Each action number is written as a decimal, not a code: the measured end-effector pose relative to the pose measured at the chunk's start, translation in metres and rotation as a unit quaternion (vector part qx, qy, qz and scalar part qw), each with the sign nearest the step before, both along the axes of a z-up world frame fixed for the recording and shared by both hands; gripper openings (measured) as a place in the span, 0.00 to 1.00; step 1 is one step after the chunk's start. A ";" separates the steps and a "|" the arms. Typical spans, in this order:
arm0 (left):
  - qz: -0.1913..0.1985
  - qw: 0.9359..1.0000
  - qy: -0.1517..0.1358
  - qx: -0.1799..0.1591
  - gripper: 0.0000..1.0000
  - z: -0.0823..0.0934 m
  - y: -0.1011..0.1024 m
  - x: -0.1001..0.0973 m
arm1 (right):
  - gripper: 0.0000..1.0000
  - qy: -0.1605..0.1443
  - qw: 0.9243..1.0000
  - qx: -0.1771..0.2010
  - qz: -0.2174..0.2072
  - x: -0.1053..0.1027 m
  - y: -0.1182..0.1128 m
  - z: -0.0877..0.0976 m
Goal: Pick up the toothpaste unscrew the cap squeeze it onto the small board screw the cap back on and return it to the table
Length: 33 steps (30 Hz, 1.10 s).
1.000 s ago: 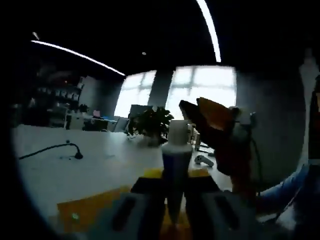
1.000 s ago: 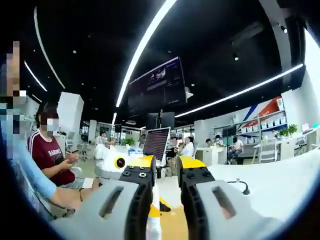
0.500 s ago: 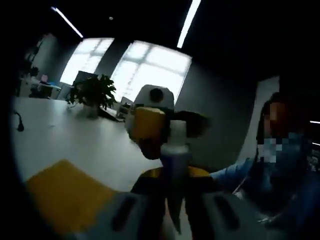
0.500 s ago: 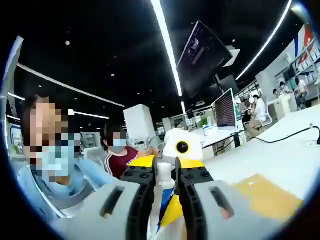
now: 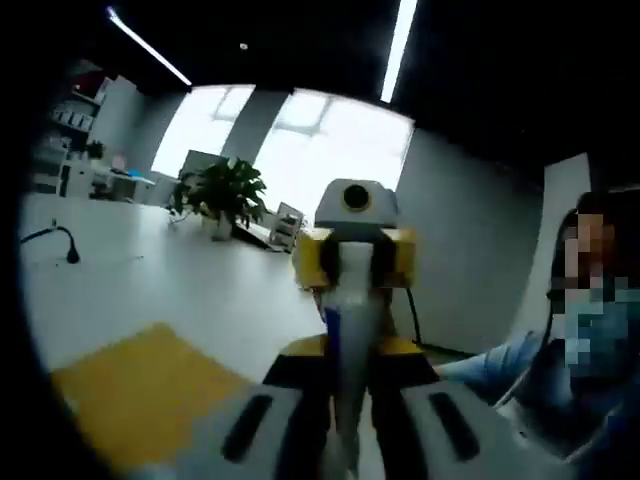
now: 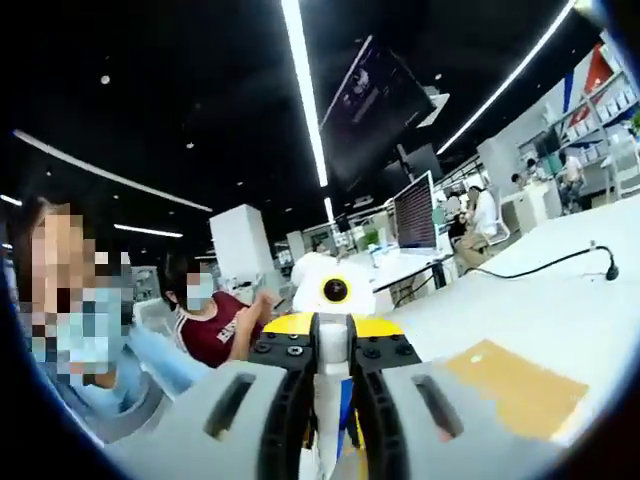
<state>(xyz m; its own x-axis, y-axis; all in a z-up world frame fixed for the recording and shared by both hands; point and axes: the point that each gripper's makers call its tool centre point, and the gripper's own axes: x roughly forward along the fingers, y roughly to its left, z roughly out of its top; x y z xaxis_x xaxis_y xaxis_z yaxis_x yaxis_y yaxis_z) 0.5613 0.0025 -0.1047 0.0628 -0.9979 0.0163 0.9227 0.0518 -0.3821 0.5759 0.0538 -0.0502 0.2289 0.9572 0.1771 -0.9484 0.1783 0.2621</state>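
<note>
My left gripper (image 5: 350, 368) is shut on the body of the white and blue toothpaste tube (image 5: 349, 325), held upright above the white table (image 5: 200, 290). The tube's white cap (image 5: 352, 262) sits between the yellow jaws of my right gripper (image 5: 353, 258), which faces the left one. In the right gripper view, my right gripper (image 6: 330, 345) is shut on the cap (image 6: 330, 342), with the tube (image 6: 328, 405) below and the left gripper (image 6: 322, 323) behind it. The small yellow board (image 5: 140, 385) (image 6: 505, 375) lies flat on the table.
A black cable with a small base (image 5: 68, 253) (image 6: 608, 270) lies on the table. A potted plant (image 5: 225, 195) stands far back. A person in a blue sleeve (image 5: 520, 370) is close by; a seated person (image 6: 215, 325) and a monitor (image 6: 415, 210) are behind.
My right gripper came in from the side to face the left one and shut its jaws on the tube's cap. Both views swung round as the hands turned.
</note>
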 end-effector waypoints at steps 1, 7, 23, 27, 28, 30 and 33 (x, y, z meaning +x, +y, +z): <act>0.029 0.999 -0.010 0.012 0.12 0.002 -0.001 0.008 | 0.11 -0.004 1.000 -0.004 -0.022 0.006 -0.005 0.003; 0.159 0.982 -0.092 0.042 0.12 0.018 -0.007 0.032 | 0.10 -0.046 0.991 -0.004 -0.123 0.025 -0.025 0.023; 0.218 0.931 -0.271 0.114 0.15 0.017 -0.001 0.055 | 0.11 -0.065 0.978 0.021 -0.195 0.039 -0.026 0.021; 0.105 0.969 -0.197 0.105 0.24 0.002 0.005 0.044 | 0.11 -0.023 0.989 0.038 -0.138 0.033 -0.027 0.018; 0.074 0.974 -0.187 0.108 0.30 -0.001 0.006 0.041 | 0.11 -0.027 0.990 0.046 -0.134 0.033 -0.030 0.020; 0.006 0.986 -0.137 0.093 0.40 -0.003 0.012 0.035 | 0.11 -0.047 0.992 0.055 -0.108 0.027 -0.028 0.024; -0.092 0.990 -0.104 0.004 0.45 0.014 0.017 0.021 | 0.11 -0.080 0.996 0.033 -0.031 0.009 -0.020 0.027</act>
